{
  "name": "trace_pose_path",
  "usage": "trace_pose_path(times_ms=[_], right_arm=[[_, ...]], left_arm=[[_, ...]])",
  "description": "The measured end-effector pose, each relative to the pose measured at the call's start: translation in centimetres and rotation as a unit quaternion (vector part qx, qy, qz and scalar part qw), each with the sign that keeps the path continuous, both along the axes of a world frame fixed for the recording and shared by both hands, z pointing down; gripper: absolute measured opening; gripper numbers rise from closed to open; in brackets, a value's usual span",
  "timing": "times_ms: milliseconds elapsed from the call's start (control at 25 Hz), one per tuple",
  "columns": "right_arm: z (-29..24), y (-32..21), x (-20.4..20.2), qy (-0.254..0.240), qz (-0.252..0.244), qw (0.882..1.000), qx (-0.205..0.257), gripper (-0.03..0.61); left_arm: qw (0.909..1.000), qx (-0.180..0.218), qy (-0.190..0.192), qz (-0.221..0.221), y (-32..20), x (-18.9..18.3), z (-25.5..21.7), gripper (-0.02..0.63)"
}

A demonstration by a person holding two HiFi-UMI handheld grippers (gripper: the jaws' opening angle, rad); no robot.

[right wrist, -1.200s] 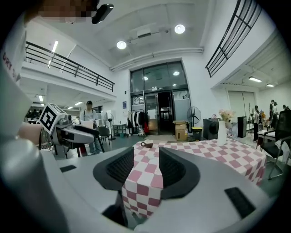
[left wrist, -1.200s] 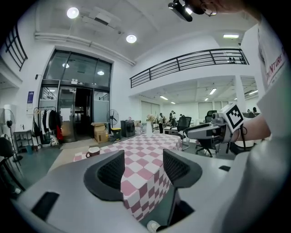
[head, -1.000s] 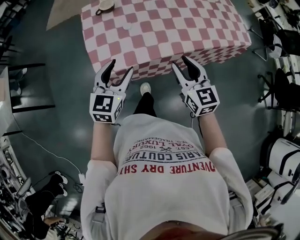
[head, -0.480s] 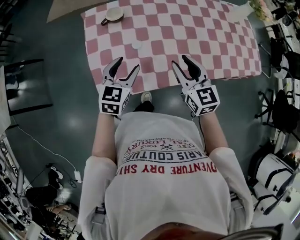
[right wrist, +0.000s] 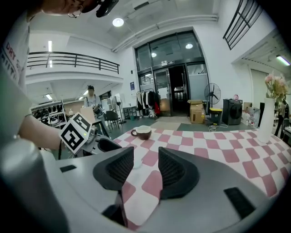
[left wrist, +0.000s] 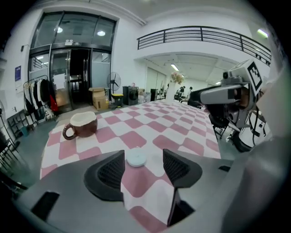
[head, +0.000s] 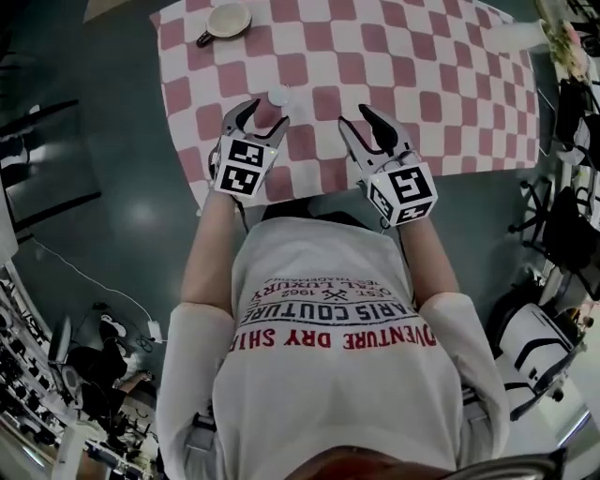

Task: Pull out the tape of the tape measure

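Observation:
The tape measure [head: 278, 95], a small white round case, lies on the pink-and-white checked tablecloth [head: 422, 84]. My left gripper [head: 262, 115] hovers just short of it, open, jaws pointing at it. In the left gripper view the tape measure [left wrist: 136, 159] shows in the gap just beyond the open left gripper [left wrist: 143, 166]; no tape is seen drawn out. My right gripper [head: 359, 125] hangs open over the near part of the table, to the right of the case. In the right gripper view the right gripper [right wrist: 145, 166] holds nothing.
A brown cup with a pale inside [head: 228, 19] stands near the far left corner, also seen as the cup [left wrist: 82, 125] in the left gripper view. A white vase with flowers [right wrist: 266, 116] stands at the far right. Chairs and equipment surround the table on the dark floor.
The person has stepped up to the table. Both grippers have moved forward from its near edge to over the cloth, and the left one has come up to the white case.

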State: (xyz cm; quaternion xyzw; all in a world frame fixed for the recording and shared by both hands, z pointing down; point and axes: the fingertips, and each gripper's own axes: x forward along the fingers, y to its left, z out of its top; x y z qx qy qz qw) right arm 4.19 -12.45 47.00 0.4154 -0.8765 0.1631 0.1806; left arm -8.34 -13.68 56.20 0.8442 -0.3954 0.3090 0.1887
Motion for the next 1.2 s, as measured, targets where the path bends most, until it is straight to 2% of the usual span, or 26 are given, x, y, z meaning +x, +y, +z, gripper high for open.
trace_pose_path(times_ms=[280,480,680,1040,1080,1200], right_arm=[[2.1,-2.0,0.5,0.005,-0.006,1.0,-0.025,0.17],[2.6,-3.4,1.3,0.001,-0.017,0.999,-0.037,0.17],[2.9,-5.5,2.0,0.003,-0.032,0.999,-0.041,0.17],[3.4,-8.0,2.2,0.004,-0.062,0.996,-0.058,0.17],[3.4,-8.2,2.1,0.004,-0.064,0.996,-0.06,0.17],[3.5,-8.5,1.9,0.006,-0.073,0.995,-0.063,0.17]], left_arm=[[0.9956,-0.056,-0.063,0.04,-2.3,0.8,4.4,0.281],[0.9881,-0.088,-0.109,0.064,-2.7,0.8,6.4,0.281],[0.9849,-0.11,-0.113,0.071,-3.2,1.4,6.8,0.281],[0.964,-0.178,-0.172,0.098,-3.3,1.2,7.1,0.253],[0.9625,-0.181,-0.176,0.1,-3.3,1.2,7.0,0.233],[0.9616,-0.182,-0.178,0.103,-3.3,1.2,7.1,0.233]])
